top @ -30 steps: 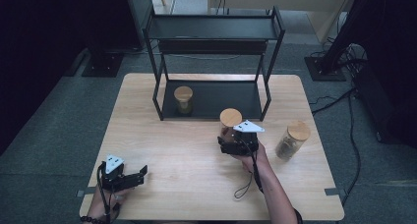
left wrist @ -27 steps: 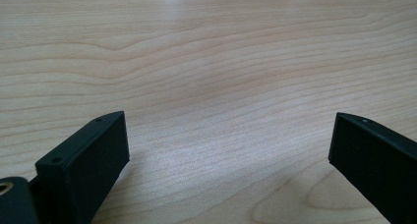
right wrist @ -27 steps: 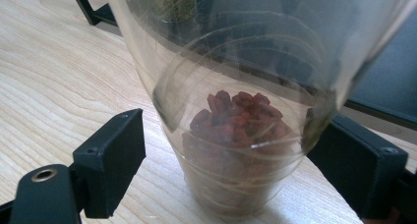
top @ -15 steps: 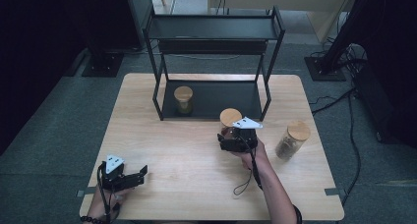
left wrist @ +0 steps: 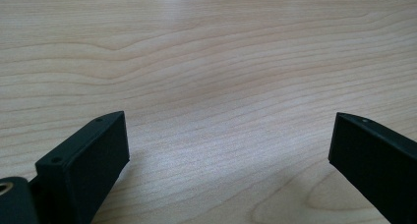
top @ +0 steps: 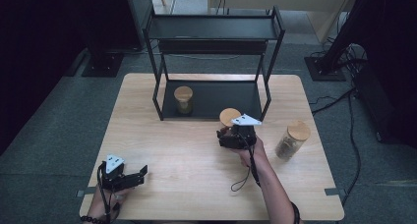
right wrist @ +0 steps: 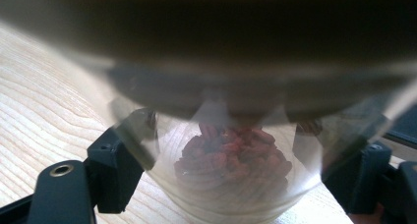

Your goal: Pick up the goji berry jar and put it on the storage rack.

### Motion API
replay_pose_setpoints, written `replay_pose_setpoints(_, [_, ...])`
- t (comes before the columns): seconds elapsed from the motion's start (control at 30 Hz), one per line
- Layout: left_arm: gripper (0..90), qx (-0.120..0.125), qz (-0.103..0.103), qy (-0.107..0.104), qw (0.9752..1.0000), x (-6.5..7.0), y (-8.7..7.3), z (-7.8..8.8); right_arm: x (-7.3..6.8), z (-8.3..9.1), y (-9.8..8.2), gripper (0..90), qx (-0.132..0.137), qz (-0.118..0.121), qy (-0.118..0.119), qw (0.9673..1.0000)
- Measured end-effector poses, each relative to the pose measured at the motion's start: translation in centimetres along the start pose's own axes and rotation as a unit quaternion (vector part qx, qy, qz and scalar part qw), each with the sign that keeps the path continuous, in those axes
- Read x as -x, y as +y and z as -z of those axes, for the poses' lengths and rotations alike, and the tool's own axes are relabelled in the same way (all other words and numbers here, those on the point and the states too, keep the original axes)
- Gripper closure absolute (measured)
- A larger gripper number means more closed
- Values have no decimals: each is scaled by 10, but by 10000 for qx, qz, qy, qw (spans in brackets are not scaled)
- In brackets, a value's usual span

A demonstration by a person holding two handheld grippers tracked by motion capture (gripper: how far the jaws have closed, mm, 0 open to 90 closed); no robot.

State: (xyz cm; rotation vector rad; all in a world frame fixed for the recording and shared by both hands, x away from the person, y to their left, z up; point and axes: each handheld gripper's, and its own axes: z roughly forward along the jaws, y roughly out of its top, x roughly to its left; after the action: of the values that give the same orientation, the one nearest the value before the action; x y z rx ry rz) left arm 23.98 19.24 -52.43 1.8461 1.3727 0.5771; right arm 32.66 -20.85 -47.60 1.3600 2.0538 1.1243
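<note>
Nearest the person, at the front left corner of the pale wooden table point(top: 196, 175), the left gripper point(top: 129, 177) rests low with its two black jaws spread wide apart over bare wood grain, nothing between them; it sits well apart from every jar. Farther in, right of centre, the right gripper point(top: 229, 135) has a clear glass jar with a round cork lid point(top: 229, 117) set between its jaws, which have just been closing. In the right gripper view the jar point(right wrist: 231, 180) stands upright, its long axis vertical, holding a small heap of reddish dried pieces, and a black finger point(right wrist: 115, 172) lies against the glass on each side; the blur so close to the lens makes it hard to be sure, but the pads appear to press on the wall below the lid. The jar stands directly ahead of this gripper, just in front of the black metal two-tier shelf rack point(top: 265, 76). A second cork-lidded jar point(top: 291, 139) stands to the right, near the table's edge. Farthest, a third cork-lidded jar point(top: 184, 99) sits on the rack's lower tier. No brand, label or writing can be read anywhere.
</note>
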Motion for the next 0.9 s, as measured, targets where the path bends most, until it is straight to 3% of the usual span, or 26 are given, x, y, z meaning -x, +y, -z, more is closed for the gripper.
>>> replay_pose_setpoints(0.9, [20, 1, -9, 14, 10000, 0, 0, 0, -3, -1, 10, 216, -119, 21, -67, 9999])
